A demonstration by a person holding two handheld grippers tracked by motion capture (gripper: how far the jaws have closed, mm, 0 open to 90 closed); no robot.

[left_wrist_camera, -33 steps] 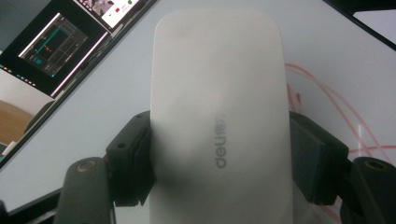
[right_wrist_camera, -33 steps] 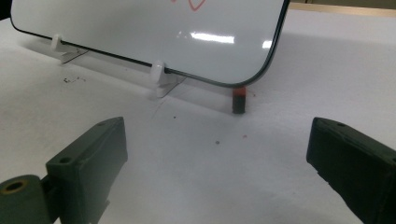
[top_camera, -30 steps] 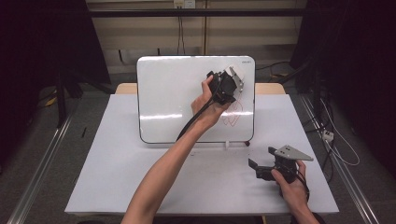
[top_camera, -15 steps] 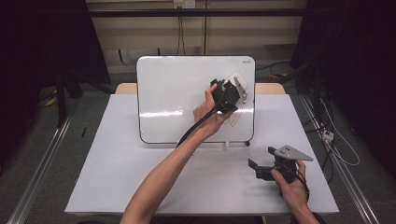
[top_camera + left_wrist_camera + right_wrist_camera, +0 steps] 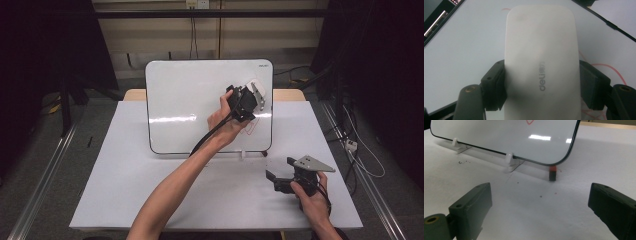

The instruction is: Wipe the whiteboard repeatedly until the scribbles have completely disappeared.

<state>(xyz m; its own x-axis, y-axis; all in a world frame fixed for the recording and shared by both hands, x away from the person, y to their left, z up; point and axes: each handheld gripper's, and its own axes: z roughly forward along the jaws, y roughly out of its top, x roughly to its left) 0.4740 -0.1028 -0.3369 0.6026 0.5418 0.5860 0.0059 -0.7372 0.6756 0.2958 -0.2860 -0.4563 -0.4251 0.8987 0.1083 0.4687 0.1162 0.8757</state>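
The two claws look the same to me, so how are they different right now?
The left claw is up against the whiteboard, shut on a white eraser; the right claw sits low over the table with nothing in it. The left claw's jaws squeeze the eraser's sides, while the right claw's jaws stand wide apart. Both have black jaws, a trailing cable and a hand holding them.

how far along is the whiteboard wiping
Mid-job. Done: much of the whiteboard looks clean. In hand: the left claw is shut on the white eraser, held against the board's right side. Left: red marker lines below the eraser, also visible beside it in the left gripper view. The right claw rests open on the table, holding nothing.
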